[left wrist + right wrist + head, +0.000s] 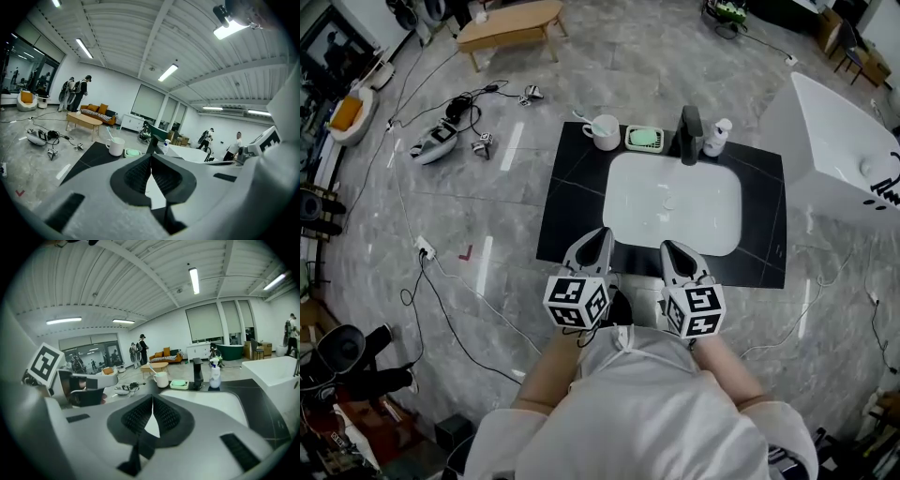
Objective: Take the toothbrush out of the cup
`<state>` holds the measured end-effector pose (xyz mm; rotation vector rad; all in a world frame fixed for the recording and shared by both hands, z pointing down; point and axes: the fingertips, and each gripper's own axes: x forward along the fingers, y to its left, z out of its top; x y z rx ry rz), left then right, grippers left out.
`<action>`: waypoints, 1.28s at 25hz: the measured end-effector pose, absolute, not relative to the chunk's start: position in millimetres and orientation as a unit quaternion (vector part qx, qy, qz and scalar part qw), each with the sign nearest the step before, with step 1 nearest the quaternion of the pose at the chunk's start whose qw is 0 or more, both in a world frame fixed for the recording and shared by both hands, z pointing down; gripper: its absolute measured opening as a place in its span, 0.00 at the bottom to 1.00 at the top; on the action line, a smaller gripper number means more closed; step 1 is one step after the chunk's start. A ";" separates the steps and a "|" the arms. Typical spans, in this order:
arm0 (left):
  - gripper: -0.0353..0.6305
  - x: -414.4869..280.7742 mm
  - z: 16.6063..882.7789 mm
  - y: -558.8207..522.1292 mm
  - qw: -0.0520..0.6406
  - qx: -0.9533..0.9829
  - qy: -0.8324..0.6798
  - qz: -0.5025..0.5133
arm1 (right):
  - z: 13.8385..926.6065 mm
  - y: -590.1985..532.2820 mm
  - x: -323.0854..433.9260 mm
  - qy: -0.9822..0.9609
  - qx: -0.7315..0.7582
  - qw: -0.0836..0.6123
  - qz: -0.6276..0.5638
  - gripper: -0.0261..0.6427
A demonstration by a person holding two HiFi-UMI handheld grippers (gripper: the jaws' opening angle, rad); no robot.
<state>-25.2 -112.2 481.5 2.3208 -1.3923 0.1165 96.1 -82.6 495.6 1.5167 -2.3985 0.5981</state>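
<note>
Left gripper (600, 234) and right gripper (668, 247) clenched empty, judged a ready posture. Cup (605, 131) holding toothbrush (582, 118) stands well ahead of jaws.

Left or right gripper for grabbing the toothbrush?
Left, probably. The cup with the toothbrush stands at the far left of the counter, more in line with the left gripper than the right gripper. Both are shut, empty.

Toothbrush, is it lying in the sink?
No, the toothbrush stands in the white cup on the counter behind the sink.
</note>
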 end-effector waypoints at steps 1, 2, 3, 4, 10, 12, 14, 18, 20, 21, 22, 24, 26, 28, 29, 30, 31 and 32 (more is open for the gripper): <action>0.08 -30.2 482.6 -124.4 0.216 0.838 -0.498 0.044 | 496.4 -94.4 91.3 -0.818 0.523 0.121 0.207 0.08; 0.08 -36.1 483.4 -137.1 0.217 0.840 -0.495 0.047 | 497.0 -106.5 85.4 -0.815 0.526 0.122 0.209 0.08; 0.08 -42.5 484.0 -150.4 0.217 0.841 -0.492 0.049 | 497.3 -119.1 78.9 -0.813 0.529 0.122 0.211 0.08; 0.08 -48.8 484.6 -164.0 0.218 0.843 -0.489 0.050 | 497.5 -131.8 72.2 -0.811 0.532 0.122 0.213 0.08; 0.08 -71.9 492.9 -239.4 0.208 0.859 -0.464 0.055 | 505.3 -197.9 47.0 -0.795 0.551 0.120 0.224 0.08; 0.08 -79.2 496.1 -260.8 0.207 0.860 -0.463 0.054 | 509.5 -214.3 41.2 -0.790 0.555 0.124 0.228 0.08; 0.08 -84.3 498.8 -279.9 0.198 0.862 -0.463 0.057 | 513.2 -229.3 37.0 -0.786 0.558 0.132 0.230 0.08; 0.08 -88.7 508.5 -311.2 0.184 0.862 -0.467 0.070 | 521.9 -255.6 31.8 -0.784 0.557 0.147 0.233 0.08; 0.08 -89.3 515.1 -324.4 0.195 0.858 -0.470 0.069 | 527.4 -264.5 30.3 -0.784 0.552 0.154 0.237 0.08; 0.08 -88.7 517.9 -330.3 0.201 0.857 -0.469 0.066 | 530.2 -267.7 30.1 -0.785 0.549 0.158 0.240 0.08; 0.08 -87.2 520.3 -335.9 0.207 0.858 -0.466 0.062 | 532.6 -271.0 30.0 -0.786 0.547 0.161 0.242 0.08; 0.09 -83.5 525.2 -347.9 0.219 0.859 -0.458 0.057 | 536.8 -279.2 29.8 -0.788 0.541 0.165 0.244 0.08; 0.09 -82.6 530.4 -361.3 0.227 0.855 -0.462 0.057 | 540.7 -288.1 30.2 -0.790 0.536 0.168 0.246 0.08; 0.09 -83.4 537.2 -374.3 0.233 0.847 -0.474 0.061 | 544.9 -295.3 31.5 -0.790 0.532 0.170 0.252 0.08; 0.10 -83.2 541.8 -380.3 0.240 0.843 -0.478 0.062 | 546.9 -298.5 32.3 -0.790 0.530 0.171 0.255 0.08; 0.18 -82.5 546.8 -385.8 0.251 0.839 -0.479 0.060 | 548.9 -301.5 33.3 -0.791 0.528 0.172 0.258 0.08; 0.26 -81.8 551.8 -390.9 0.264 0.834 -0.480 0.057 | 550.7 -304.6 34.4 -0.791 0.526 0.174 0.259 0.08; 0.27 -81.4 556.5 -395.9 0.276 0.830 -0.481 0.055 | 552.5 -307.9 35.7 -0.792 0.524 0.177 0.259 0.08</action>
